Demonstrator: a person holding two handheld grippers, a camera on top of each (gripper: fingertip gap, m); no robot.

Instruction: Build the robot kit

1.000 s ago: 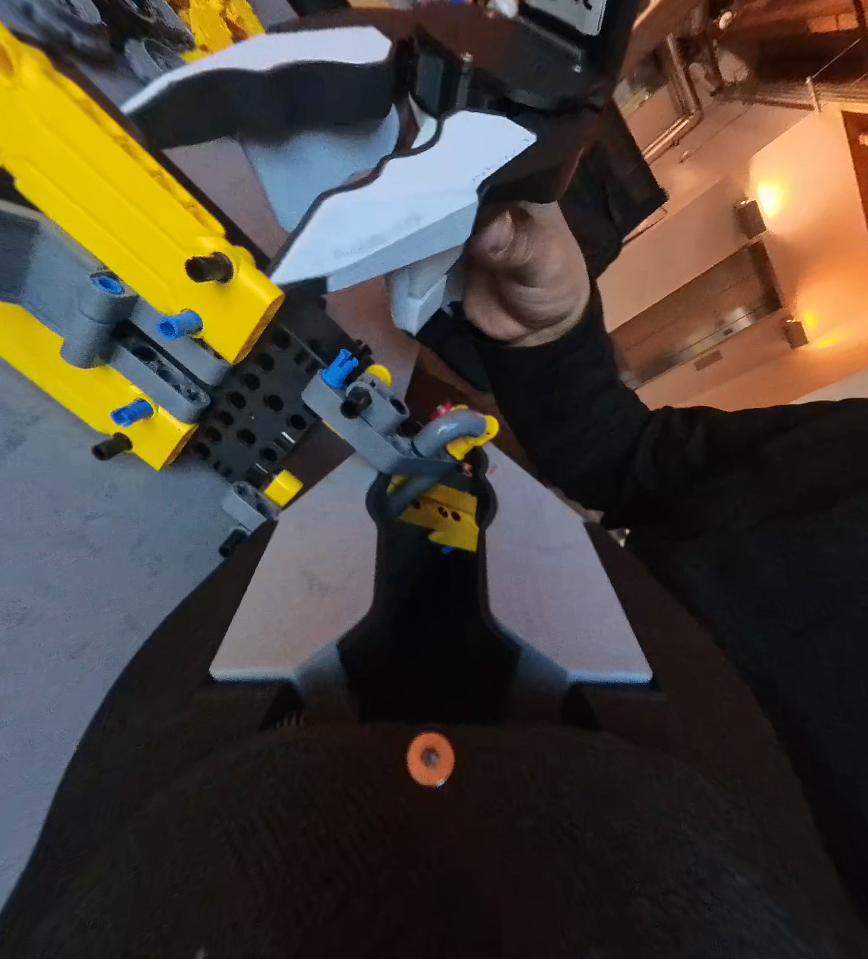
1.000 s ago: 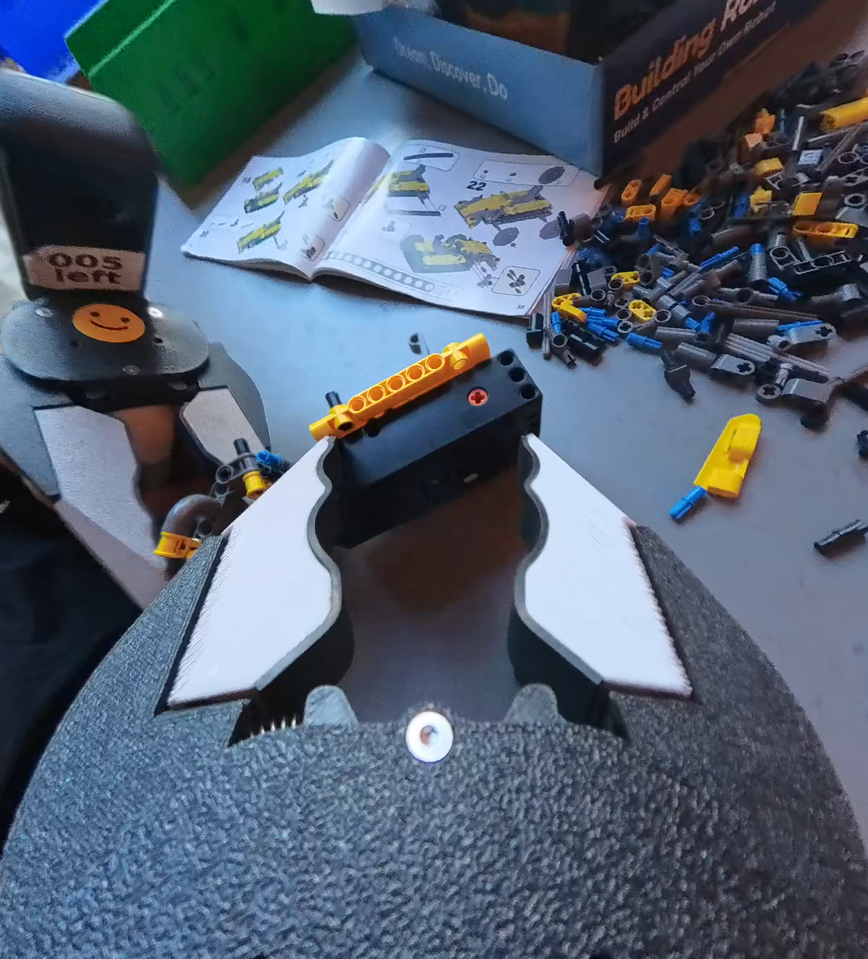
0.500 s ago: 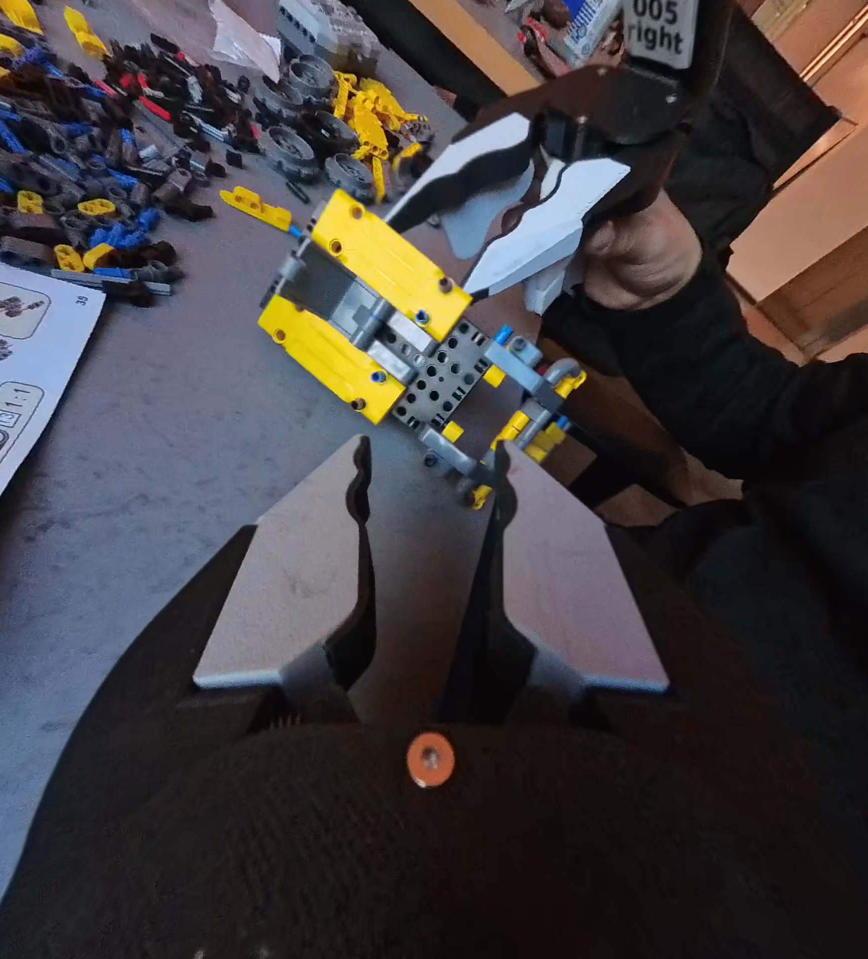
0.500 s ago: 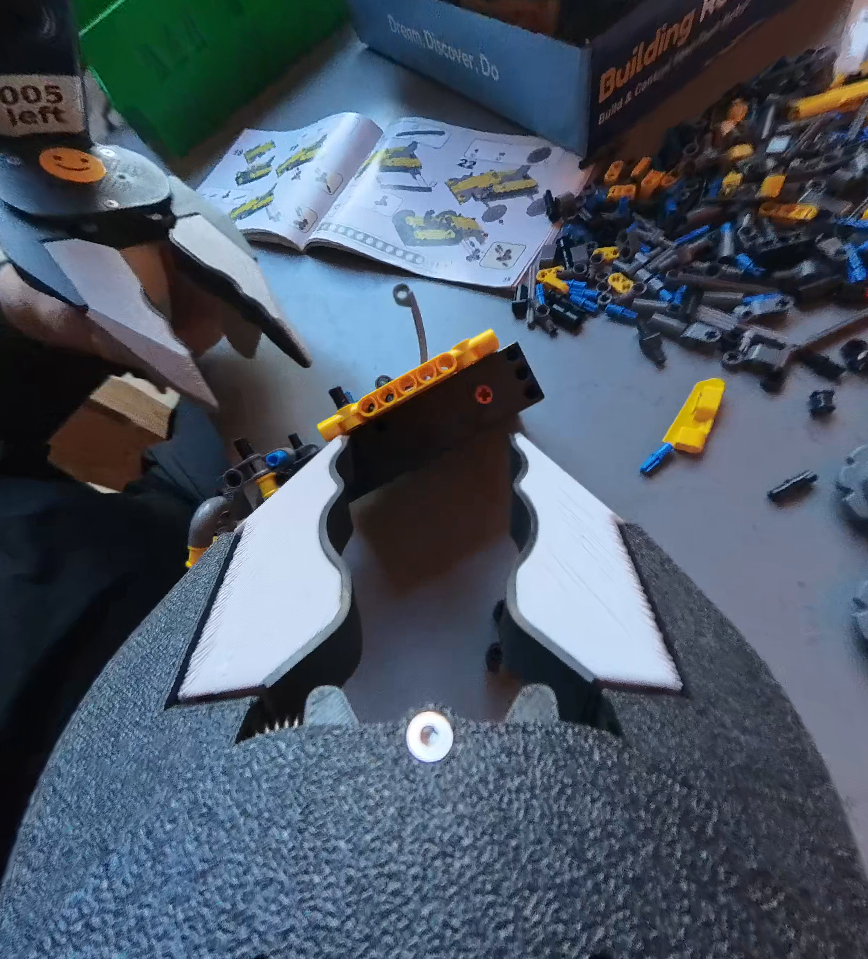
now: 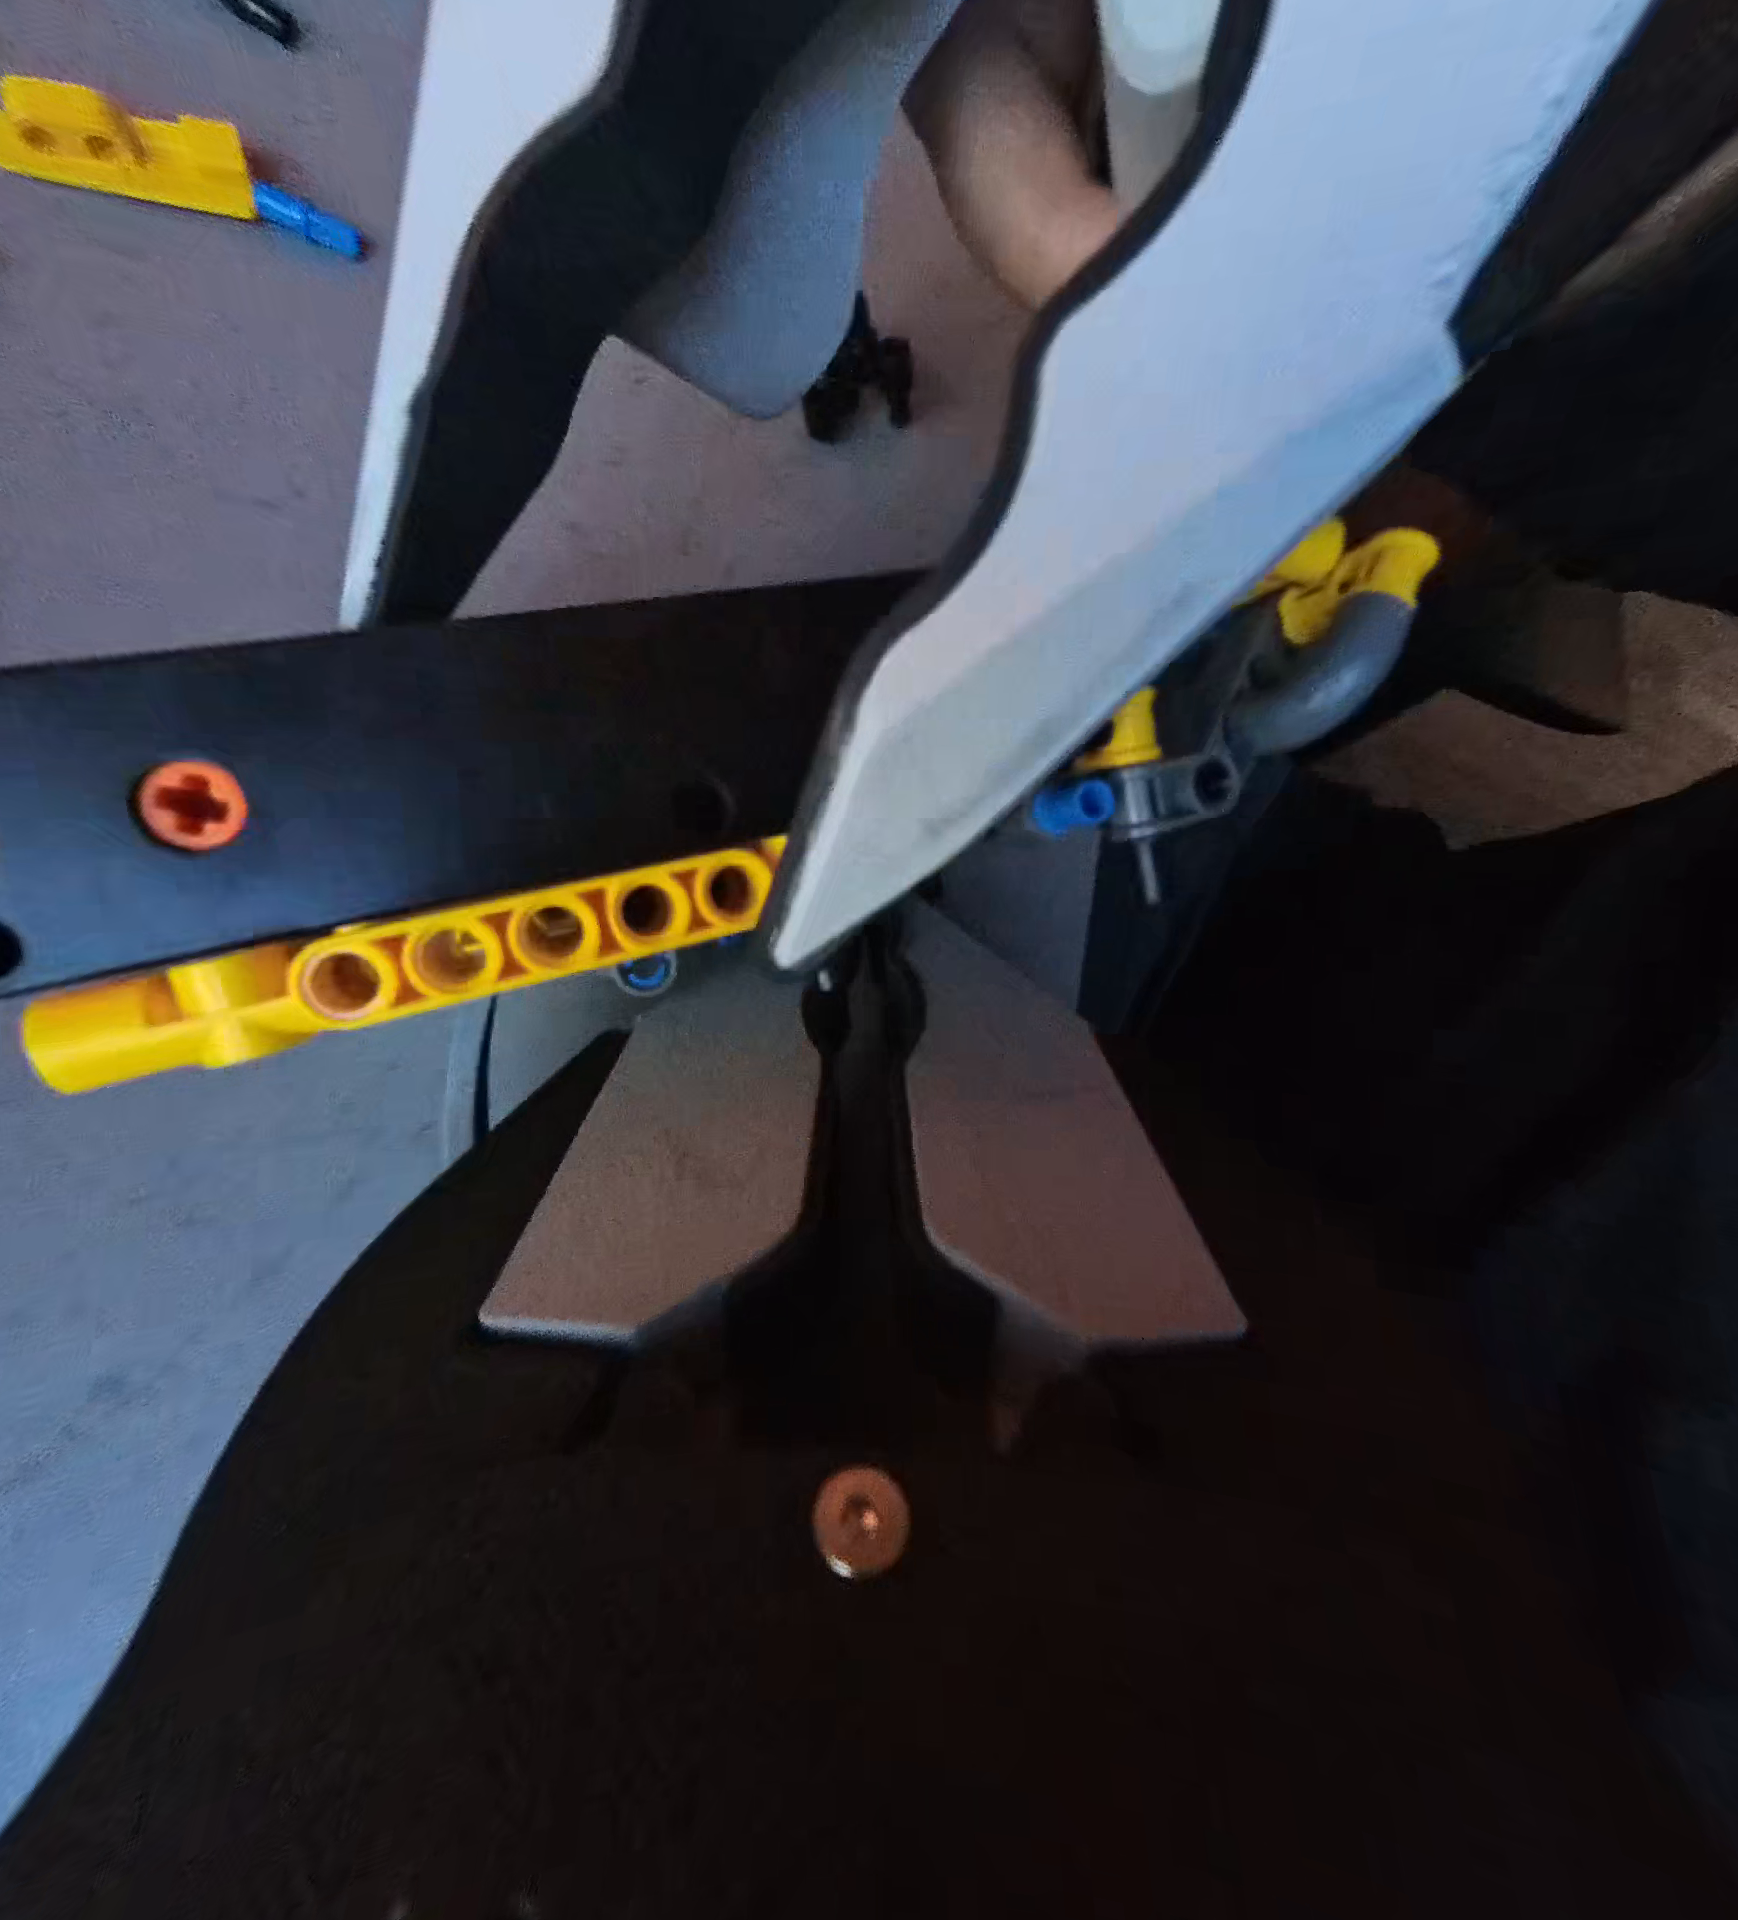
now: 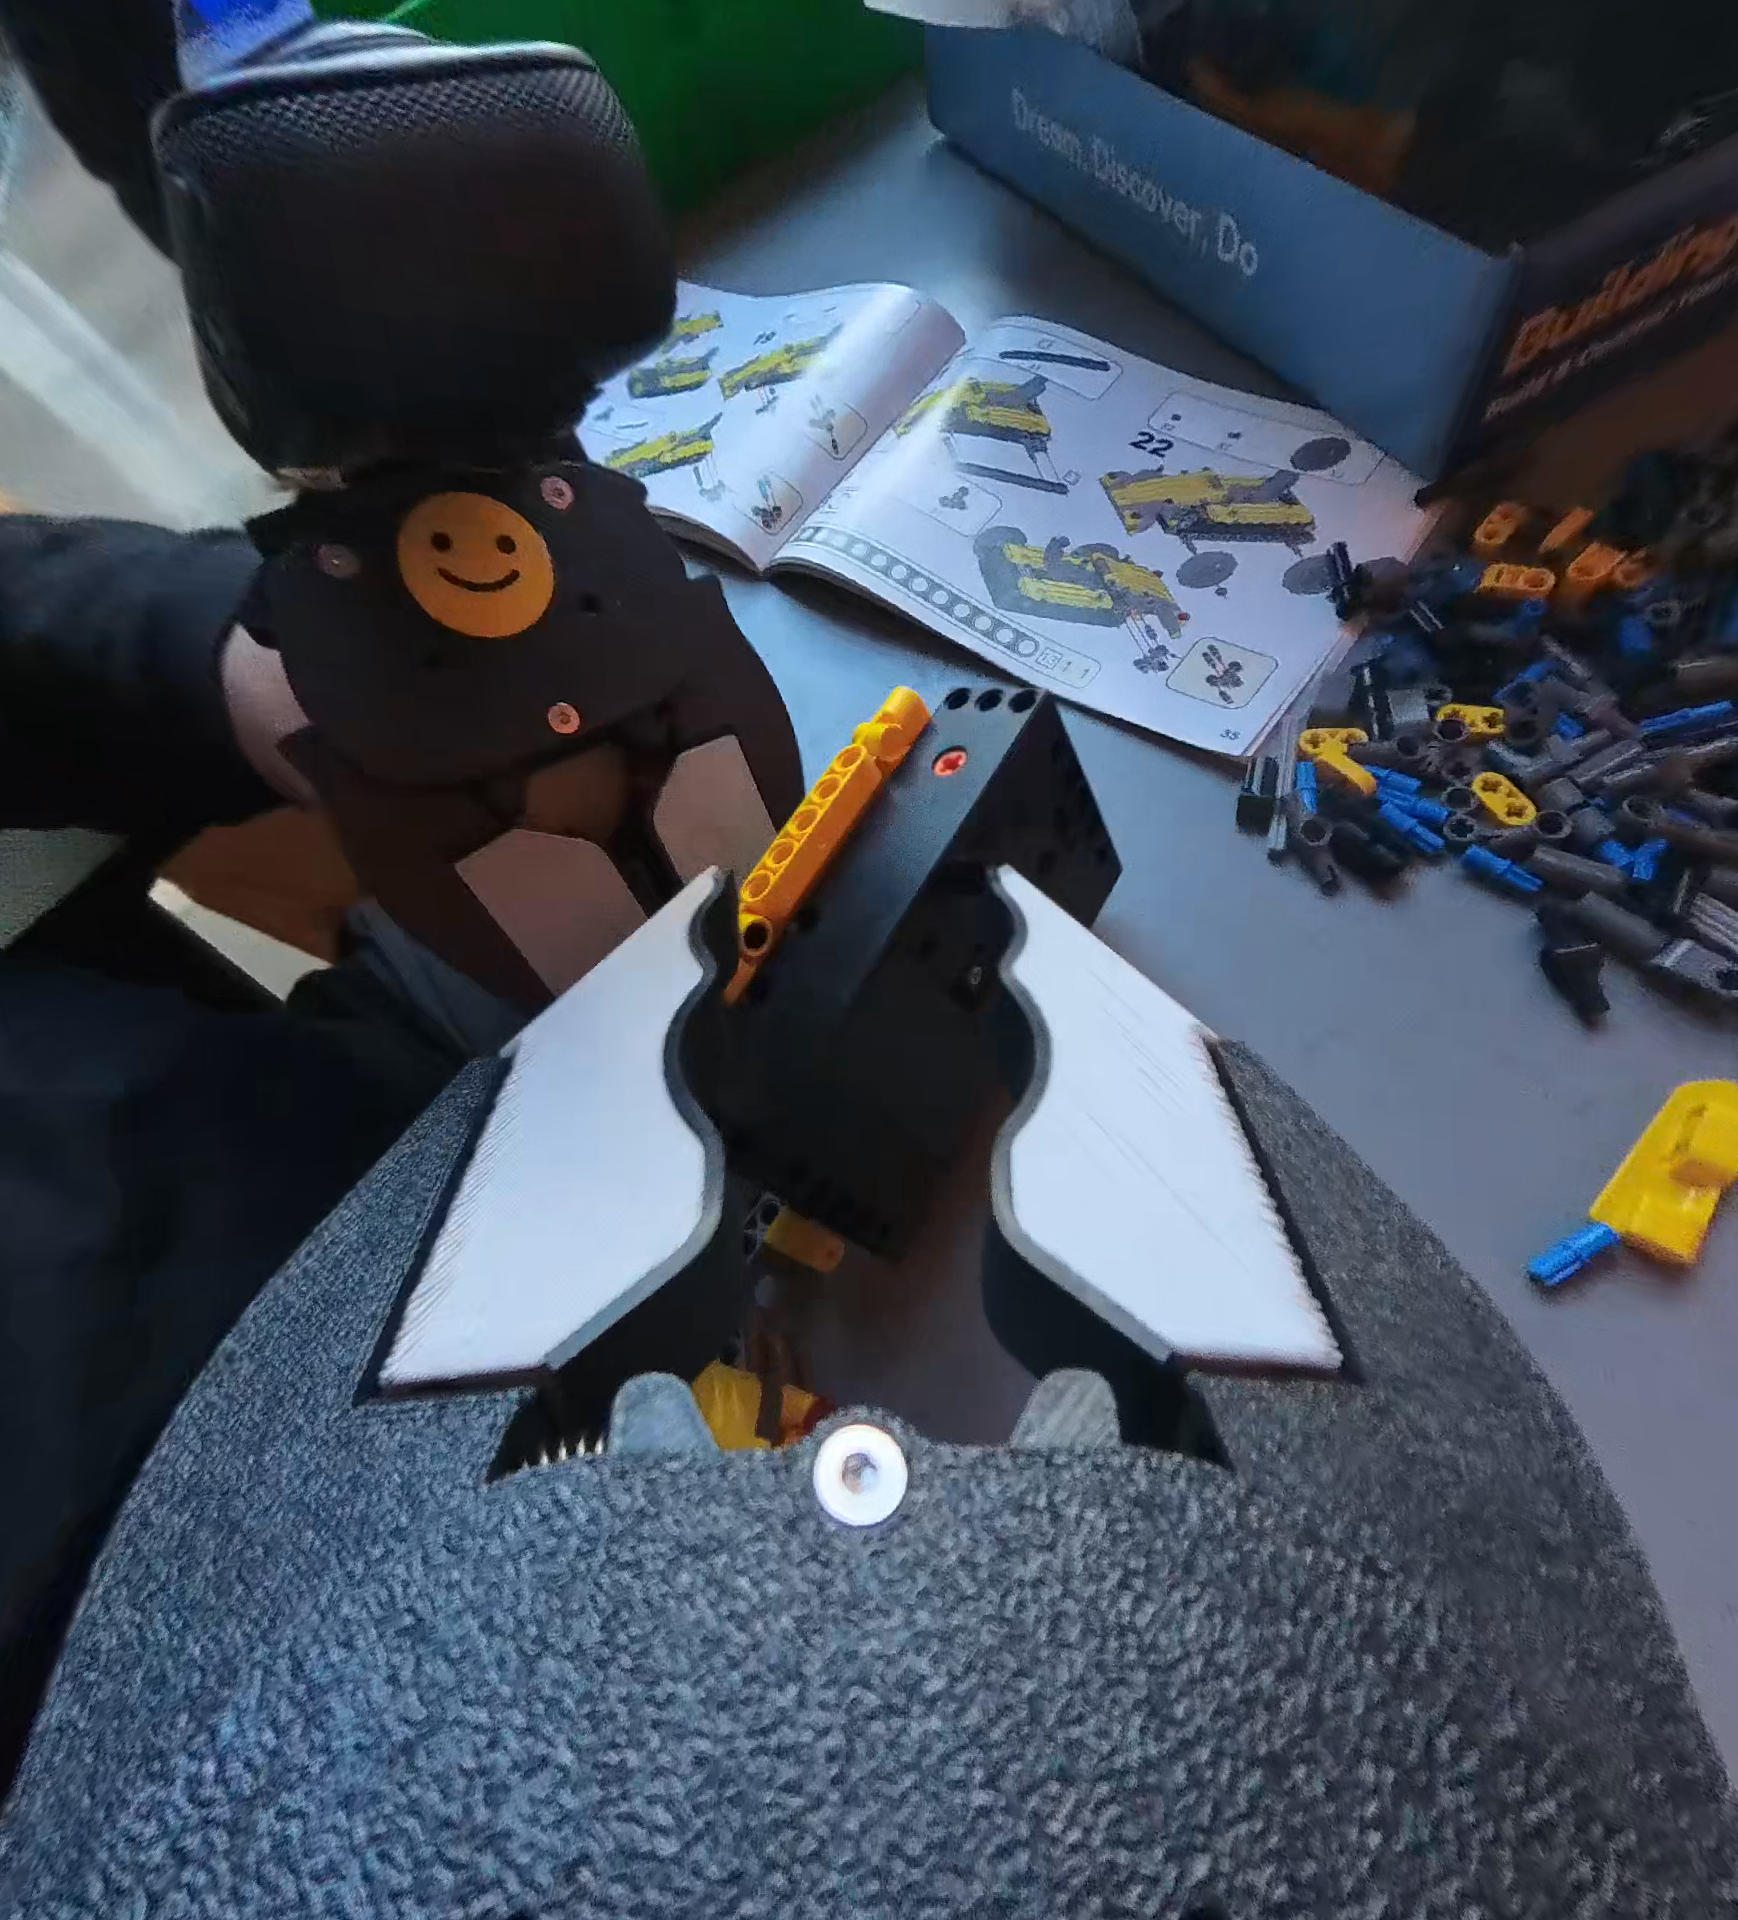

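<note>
- The right claw (image 6: 860,914) grips the black block (image 6: 906,935) of a half-built model, its yellow beam (image 6: 813,821) alongside, lifted off the grey counter (image 6: 1364,1039).
- The left claw (image 5: 860,997) is pinched shut at the model's lower end; what it pinches is hidden.
- Pulling in opposed directions could pop pins or wrench the beam loose.
- The claws crowd each other near the counter's edge; a dropped part could fall off.
- Open room lies rightward, short of the loose parts pile (image 6: 1623,727) and yellow piece (image 6: 1665,1174).
</note>
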